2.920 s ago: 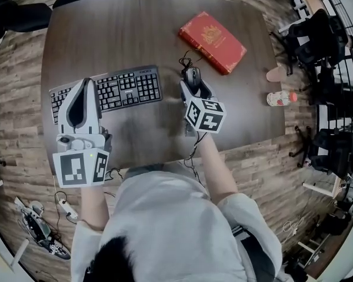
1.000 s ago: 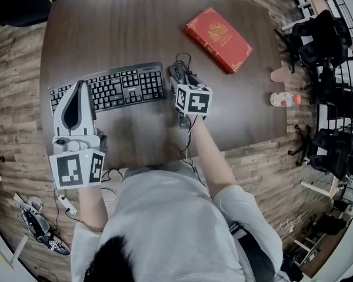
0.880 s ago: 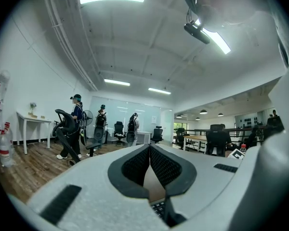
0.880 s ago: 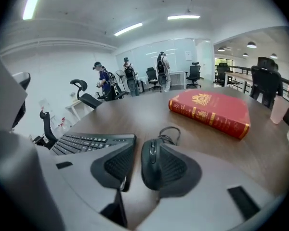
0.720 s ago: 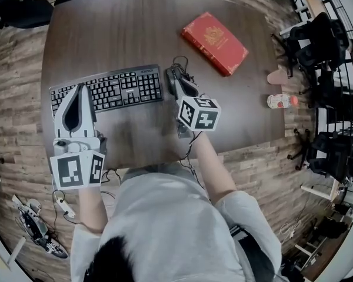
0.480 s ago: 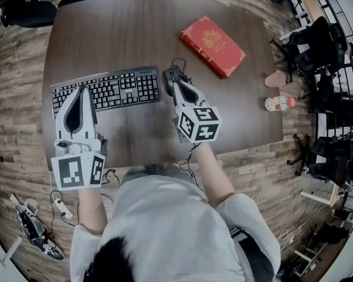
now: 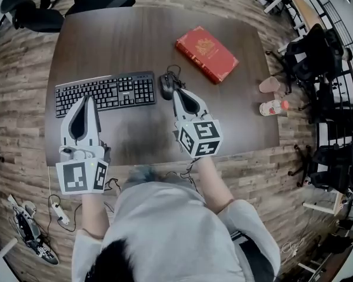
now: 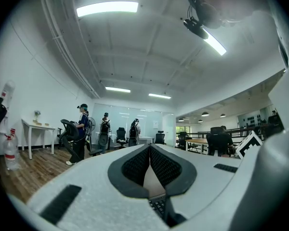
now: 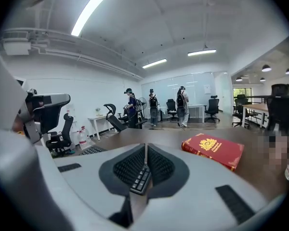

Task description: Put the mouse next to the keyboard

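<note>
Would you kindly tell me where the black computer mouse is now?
In the head view, the black computer mouse sits on the dark wooden table, just right of the black keyboard.

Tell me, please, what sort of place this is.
Most likely an open-plan office: a keyboard lies on a wooden table, swivel chairs stand about the room, and strip lights run along the ceiling.

right gripper (image 9: 145,147) fingers (image 9: 163,166) closed together (empty); red book (image 9: 213,149) lies on desk (image 9: 156,135) right of them; keyboard (image 9: 92,150) left.

Mouse (image 7: 166,86) just right of keyboard (image 7: 105,93); book (image 7: 206,53) behind, right.
</note>
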`<state>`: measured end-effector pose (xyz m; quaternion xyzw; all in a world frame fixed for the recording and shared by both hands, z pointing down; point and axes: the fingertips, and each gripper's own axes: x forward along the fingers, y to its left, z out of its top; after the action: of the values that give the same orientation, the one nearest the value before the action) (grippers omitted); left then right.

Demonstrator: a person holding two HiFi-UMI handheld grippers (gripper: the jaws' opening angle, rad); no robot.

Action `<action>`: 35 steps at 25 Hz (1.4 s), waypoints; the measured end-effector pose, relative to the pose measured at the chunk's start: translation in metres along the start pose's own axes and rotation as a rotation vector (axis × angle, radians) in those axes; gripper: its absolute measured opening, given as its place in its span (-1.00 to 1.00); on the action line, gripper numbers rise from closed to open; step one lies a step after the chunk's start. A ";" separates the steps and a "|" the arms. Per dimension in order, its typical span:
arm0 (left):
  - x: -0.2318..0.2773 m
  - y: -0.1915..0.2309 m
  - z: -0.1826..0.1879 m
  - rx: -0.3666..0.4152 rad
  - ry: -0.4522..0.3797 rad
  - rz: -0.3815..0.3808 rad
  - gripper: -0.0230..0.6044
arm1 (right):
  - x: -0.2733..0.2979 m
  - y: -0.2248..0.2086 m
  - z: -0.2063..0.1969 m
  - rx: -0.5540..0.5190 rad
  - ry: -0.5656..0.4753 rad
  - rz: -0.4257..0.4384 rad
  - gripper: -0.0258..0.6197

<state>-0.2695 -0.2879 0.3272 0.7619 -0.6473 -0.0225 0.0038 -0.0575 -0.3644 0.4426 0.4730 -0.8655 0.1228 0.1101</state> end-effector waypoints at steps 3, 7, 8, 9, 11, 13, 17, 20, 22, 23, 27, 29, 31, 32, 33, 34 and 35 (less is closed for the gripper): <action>-0.010 -0.010 0.006 0.002 -0.010 0.004 -0.90 | -0.017 0.001 0.009 -0.012 -0.024 0.005 -0.85; -0.025 -0.023 0.013 0.007 -0.022 0.005 -0.89 | -0.040 0.005 0.019 -0.066 -0.058 0.003 -0.85; -0.028 -0.026 0.015 0.008 -0.028 0.005 -0.90 | -0.045 0.006 0.022 -0.082 -0.067 0.001 -0.85; -0.032 -0.030 0.017 0.010 -0.033 0.005 -0.90 | -0.051 0.007 0.024 -0.095 -0.075 0.001 -0.85; -0.038 -0.036 0.020 0.011 -0.039 0.005 -0.90 | -0.062 0.010 0.029 -0.106 -0.092 0.007 -0.85; -0.046 -0.043 0.022 0.011 -0.043 0.004 -0.90 | -0.075 0.013 0.034 -0.106 -0.109 0.016 -0.85; -0.058 -0.055 0.027 0.018 -0.053 0.002 -0.89 | -0.097 0.018 0.044 -0.111 -0.144 0.024 -0.85; -0.068 -0.065 0.031 0.024 -0.061 0.001 -0.90 | -0.115 0.018 0.052 -0.109 -0.172 0.027 -0.85; -0.073 -0.072 0.035 0.026 -0.068 0.003 -0.90 | -0.127 0.018 0.057 -0.116 -0.191 0.028 -0.85; -0.076 -0.074 0.036 0.027 -0.071 0.003 -0.90 | -0.132 0.019 0.060 -0.121 -0.199 0.028 -0.85; -0.088 -0.087 0.043 0.030 -0.085 0.006 -0.90 | -0.153 0.021 0.067 -0.135 -0.227 0.029 -0.85; -0.095 -0.094 0.045 0.033 -0.092 0.007 -0.90 | -0.165 0.022 0.070 -0.143 -0.243 0.030 -0.85; -0.101 -0.100 0.049 0.036 -0.099 0.008 -0.89 | -0.175 0.022 0.074 -0.150 -0.258 0.030 -0.85; -0.104 -0.103 0.050 0.037 -0.103 0.010 -0.89 | -0.180 0.022 0.075 -0.153 -0.265 0.030 -0.85; -0.106 -0.106 0.051 0.038 -0.107 0.012 -0.90 | -0.184 0.022 0.077 -0.156 -0.272 0.030 -0.85; -0.108 -0.108 0.053 0.038 -0.110 0.013 -0.90 | -0.188 0.021 0.078 -0.158 -0.278 0.030 -0.85; -0.110 -0.111 0.054 0.039 -0.114 0.016 -0.89 | -0.192 0.020 0.079 -0.160 -0.284 0.030 -0.85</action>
<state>-0.1795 -0.1598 0.2730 0.7543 -0.6527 -0.0532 -0.0474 0.0209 -0.2266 0.3066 0.4623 -0.8863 -0.0131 0.0220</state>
